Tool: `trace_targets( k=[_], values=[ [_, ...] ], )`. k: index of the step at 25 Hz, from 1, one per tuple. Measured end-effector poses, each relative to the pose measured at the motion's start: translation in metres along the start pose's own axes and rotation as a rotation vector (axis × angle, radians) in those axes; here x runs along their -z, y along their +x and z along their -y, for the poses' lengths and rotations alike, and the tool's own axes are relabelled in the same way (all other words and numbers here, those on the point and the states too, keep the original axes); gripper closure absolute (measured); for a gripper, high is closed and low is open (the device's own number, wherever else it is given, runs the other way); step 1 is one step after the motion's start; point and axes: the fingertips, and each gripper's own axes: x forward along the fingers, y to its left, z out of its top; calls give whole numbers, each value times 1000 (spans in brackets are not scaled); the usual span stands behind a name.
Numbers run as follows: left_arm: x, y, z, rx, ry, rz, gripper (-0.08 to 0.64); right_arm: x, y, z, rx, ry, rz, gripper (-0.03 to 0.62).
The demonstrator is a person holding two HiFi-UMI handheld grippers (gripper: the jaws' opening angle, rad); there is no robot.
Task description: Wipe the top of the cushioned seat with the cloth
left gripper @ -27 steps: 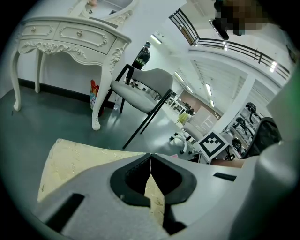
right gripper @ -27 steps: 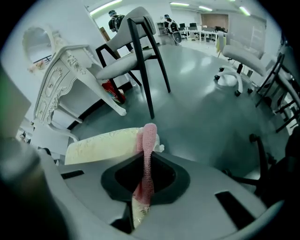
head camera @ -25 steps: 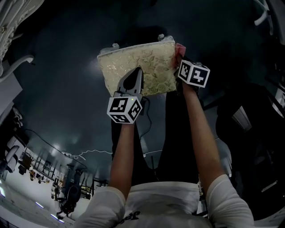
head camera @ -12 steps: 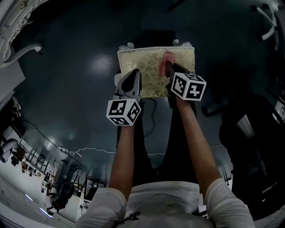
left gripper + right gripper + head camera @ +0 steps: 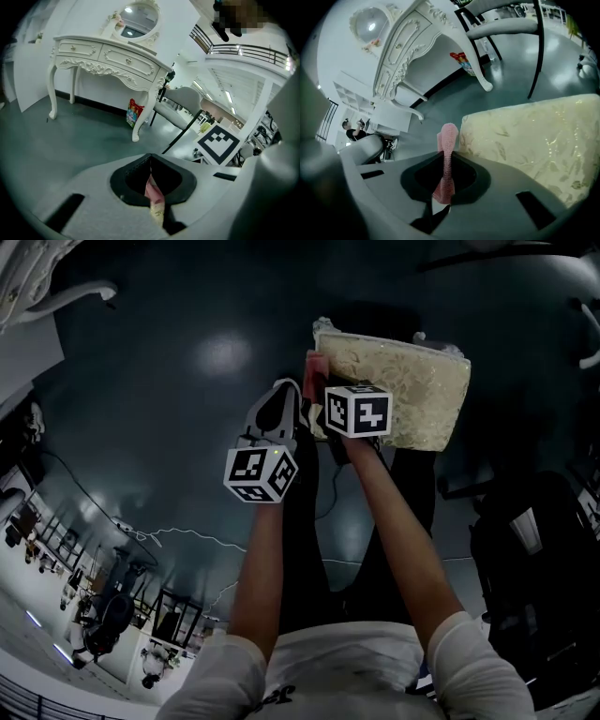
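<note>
- The right tool [image 5: 449, 160] was clamped on the pink cloth [image 5: 448, 137], its jaws pressed onto the lower part of the fabric.
- The cloth stood up past the jaws as a narrow folded strip with a rounded top.
- The top of the cloth sat right at the left end of the cushioned seat [image 5: 534, 136]. I could not tell whether the two were pressed together.
- The seat was cream with a pale leaf pattern and stood on the dark floor [image 5: 187, 427] in front of the person.
- In the head view the seat lay to the upper right, and the right tool's marker cube [image 5: 358, 411] was over its near left corner.
- The left tool [image 5: 150, 155] had its jaws together and gripped nothing. Only a sliver of pink and cream showed through the slit below them.
- The left tool hung over the floor just beside the seat's left edge, close to the right tool.
- Its own marker cube [image 5: 261, 474] sat nearer the person, with both bare forearms reaching forward.
- Further off stood a white carved dressing table [image 5: 108, 58] with an oval mirror [image 5: 138, 16] on top.
- A colourful bag [image 5: 134, 112] leaned by one table leg.
- A grey chair [image 5: 180, 101] on black legs stood to the right of the table.
</note>
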Motion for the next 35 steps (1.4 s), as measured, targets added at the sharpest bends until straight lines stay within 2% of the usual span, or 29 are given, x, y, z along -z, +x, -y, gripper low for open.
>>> trace_targets(
  k=[6,11,15,24,35],
  values=[
    [4,-4,-7,-11,-19,0,545,2,12,0,-26,10,-28,563],
    [15,5,16,12,-23,-16,545,4,-12,17,-63,-12,8,564],
    [24,21,49,50,-11,-35,545,4,-39,47,-84,14,31,563],
    [52,60,124,136,35,-92,545,4,-107,137,-54,84,117,560],
    [78,92,203,214,83,-136,545,19,-179,226,25,166,192,560]
  ],
)
